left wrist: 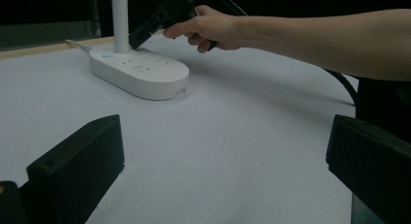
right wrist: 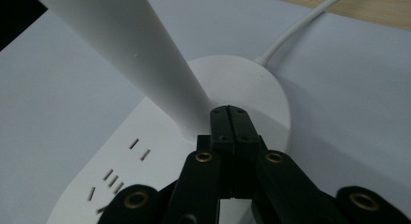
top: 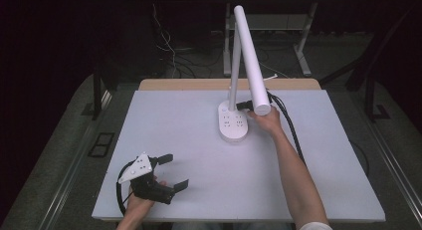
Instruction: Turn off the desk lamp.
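Observation:
A white desk lamp stands at the back middle of the table, its oval base carrying several socket slots and its long tube head slanting up and forward. My right gripper is shut with nothing between its jaws, tips down at the base right beside the foot of the stem. In the left gripper view that same gripper points at the base near a small round button. My left gripper rests open at the table's near left, jaws wide apart and empty.
A white cord runs from the lamp base toward the table's wooden back edge. A black cable trails along the right forearm. The white tabletop is bare between the two grippers. Desk legs and cables stand on the floor behind.

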Action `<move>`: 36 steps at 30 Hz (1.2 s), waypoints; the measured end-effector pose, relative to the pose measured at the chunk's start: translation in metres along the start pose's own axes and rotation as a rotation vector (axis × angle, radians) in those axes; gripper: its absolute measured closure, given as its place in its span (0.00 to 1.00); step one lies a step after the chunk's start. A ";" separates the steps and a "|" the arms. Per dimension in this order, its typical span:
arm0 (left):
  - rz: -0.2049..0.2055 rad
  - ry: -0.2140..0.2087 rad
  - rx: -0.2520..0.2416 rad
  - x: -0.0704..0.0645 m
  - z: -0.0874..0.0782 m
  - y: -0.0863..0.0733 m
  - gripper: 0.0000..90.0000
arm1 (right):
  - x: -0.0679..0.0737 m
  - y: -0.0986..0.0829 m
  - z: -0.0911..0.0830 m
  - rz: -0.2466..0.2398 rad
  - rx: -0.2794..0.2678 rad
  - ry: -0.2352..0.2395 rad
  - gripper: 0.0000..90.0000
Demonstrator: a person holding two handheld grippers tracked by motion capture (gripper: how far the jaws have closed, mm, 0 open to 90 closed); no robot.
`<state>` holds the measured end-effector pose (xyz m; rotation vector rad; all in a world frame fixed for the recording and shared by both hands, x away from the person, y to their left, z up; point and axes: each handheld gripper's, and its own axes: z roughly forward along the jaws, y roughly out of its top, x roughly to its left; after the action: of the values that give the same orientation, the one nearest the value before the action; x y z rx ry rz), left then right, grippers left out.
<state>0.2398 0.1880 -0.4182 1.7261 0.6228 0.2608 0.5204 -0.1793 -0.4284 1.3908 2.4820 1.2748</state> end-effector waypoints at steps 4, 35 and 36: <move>0.001 0.000 0.001 0.000 0.000 0.000 0.00 | -0.003 -0.002 0.000 0.010 -0.015 0.017 1.00; 0.006 0.002 0.003 -0.001 0.000 0.000 0.00 | -0.008 -0.005 -0.001 0.042 -0.038 0.047 1.00; 0.006 0.002 0.003 -0.001 0.000 0.000 0.00 | -0.008 -0.006 -0.001 0.046 -0.040 0.048 1.00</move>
<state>0.2388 0.1876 -0.4179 1.7312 0.6200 0.2659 0.5212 -0.1874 -0.4344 1.4325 2.4544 1.3748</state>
